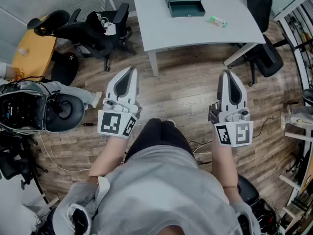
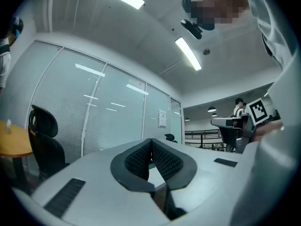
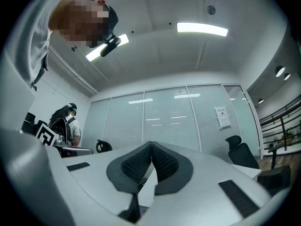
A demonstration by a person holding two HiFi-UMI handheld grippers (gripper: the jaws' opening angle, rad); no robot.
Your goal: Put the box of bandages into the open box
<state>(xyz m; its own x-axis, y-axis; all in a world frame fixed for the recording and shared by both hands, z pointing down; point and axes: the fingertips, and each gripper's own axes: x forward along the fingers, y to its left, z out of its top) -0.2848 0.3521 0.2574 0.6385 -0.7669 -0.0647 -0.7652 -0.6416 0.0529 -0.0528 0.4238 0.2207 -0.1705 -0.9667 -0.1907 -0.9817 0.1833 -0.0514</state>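
An open dark green box (image 1: 184,3) lies on the white table (image 1: 156,28) at the far side of the head view. A small green and white box of bandages (image 1: 217,21) lies to its right, near the table's right edge. My left gripper (image 1: 129,71) and my right gripper (image 1: 231,75) are held over the wooden floor, well short of the table. Both are shut with nothing between the pads. In the left gripper view the left gripper (image 2: 151,142) points level at glass walls. In the right gripper view the right gripper (image 3: 151,147) does the same.
Black office chairs (image 1: 90,31) stand left of the table and another chair (image 1: 264,48) at its right. A yellow round table (image 1: 32,50) and a person's gear sit at far left. Cables run over the floor. Shelving (image 1: 301,28) lines the right edge.
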